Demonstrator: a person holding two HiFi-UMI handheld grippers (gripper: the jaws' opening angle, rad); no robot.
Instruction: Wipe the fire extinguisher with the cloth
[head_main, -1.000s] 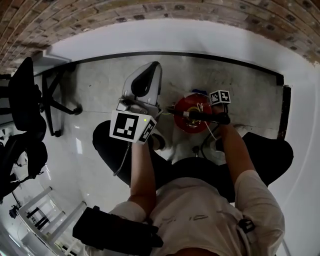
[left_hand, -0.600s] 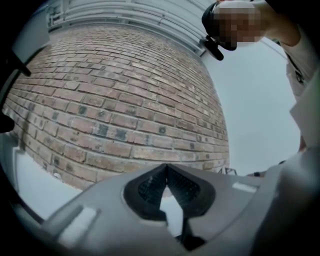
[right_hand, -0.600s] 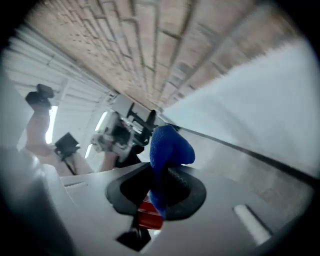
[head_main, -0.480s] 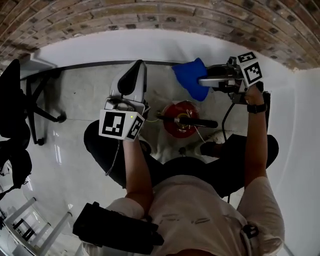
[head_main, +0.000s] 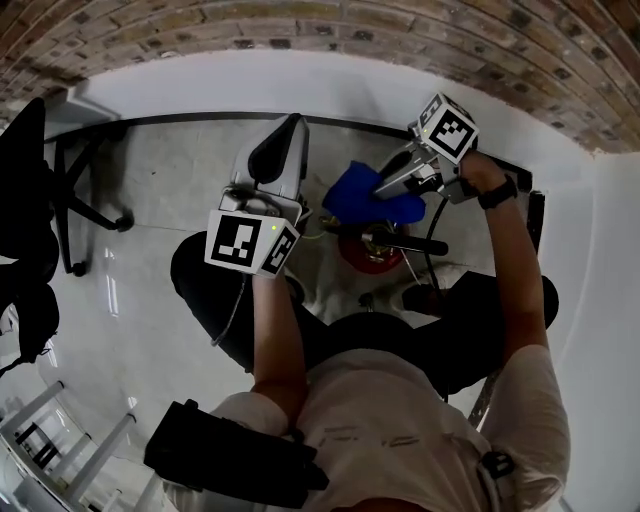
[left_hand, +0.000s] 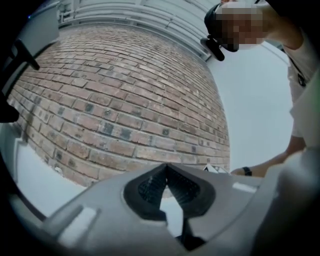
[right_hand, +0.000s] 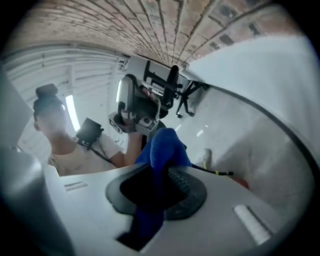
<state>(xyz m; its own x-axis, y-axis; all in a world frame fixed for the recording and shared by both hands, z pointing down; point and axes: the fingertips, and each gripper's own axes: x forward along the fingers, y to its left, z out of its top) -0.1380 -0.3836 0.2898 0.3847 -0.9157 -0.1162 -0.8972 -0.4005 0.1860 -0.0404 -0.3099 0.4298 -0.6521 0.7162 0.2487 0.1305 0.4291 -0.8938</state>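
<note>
The red fire extinguisher (head_main: 362, 250) stands on the floor between the person's feet, its black handle (head_main: 412, 243) pointing right. A blue cloth (head_main: 366, 200) lies draped over its top, and my right gripper (head_main: 382, 188) is shut on it from the upper right. In the right gripper view the blue cloth (right_hand: 163, 147) bulges out between the jaws of my right gripper (right_hand: 159, 176), with a sliver of the red extinguisher (right_hand: 243, 183) and its thin hose (right_hand: 216, 173) beyond. My left gripper (head_main: 297, 124) is held left of the extinguisher, apart from it. The left gripper (left_hand: 166, 170) is shut on nothing and points at the brick wall.
A black office chair (head_main: 30, 180) and a desk frame (head_main: 88, 190) stand at the left. A white baseboard strip (head_main: 330, 85) runs under the brick wall (head_main: 300, 25). A dark bag (head_main: 230, 462) hangs at the person's waist. A black panel (head_main: 530, 215) leans at the right.
My right gripper rose up and right with the cloth, then came back down-left; the cloth now covers the extinguisher's top. The left gripper has barely moved.
</note>
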